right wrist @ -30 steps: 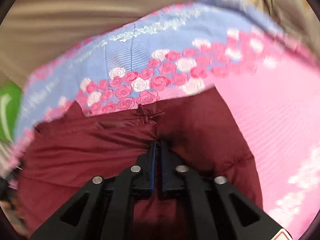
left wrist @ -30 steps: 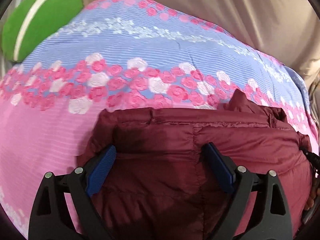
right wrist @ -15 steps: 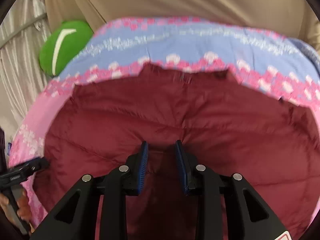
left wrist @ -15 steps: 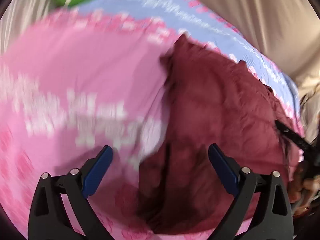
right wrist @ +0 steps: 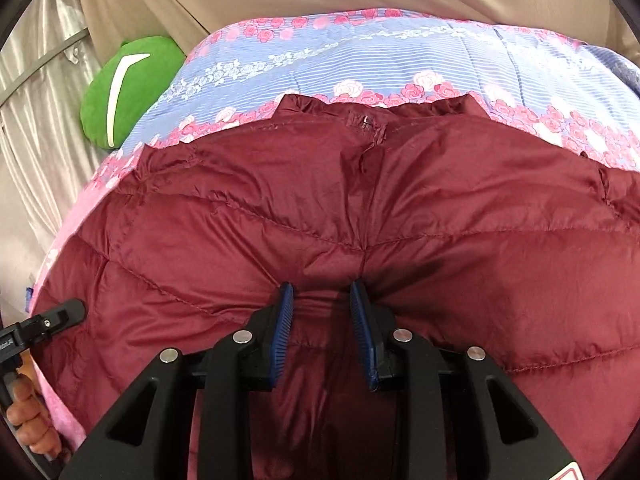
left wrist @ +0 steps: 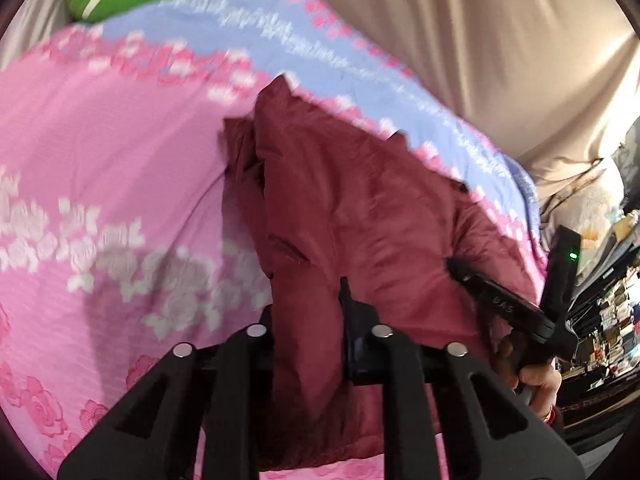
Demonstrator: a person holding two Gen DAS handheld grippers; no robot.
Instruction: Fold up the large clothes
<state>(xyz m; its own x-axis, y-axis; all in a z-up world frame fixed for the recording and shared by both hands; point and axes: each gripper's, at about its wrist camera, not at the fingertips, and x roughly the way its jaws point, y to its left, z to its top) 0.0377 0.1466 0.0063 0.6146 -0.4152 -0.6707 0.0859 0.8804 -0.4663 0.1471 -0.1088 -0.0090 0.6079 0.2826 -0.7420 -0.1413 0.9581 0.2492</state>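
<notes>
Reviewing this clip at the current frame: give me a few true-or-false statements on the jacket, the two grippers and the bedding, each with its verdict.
1. The maroon puffer jacket lies on a floral bedspread. True.
2. The left gripper stands wide open over bare bedding. False: its jaws have just been closing and now pinch a fold of the jacket.
3. The right gripper has jacket fabric bunched between its blue pads. True.
4. A yellow pillow sits at the head of the bed. False: the cushion there is green with a white stripe.
5. The jacket is hanging from a hanger. False: it rests on the bed.
</notes>
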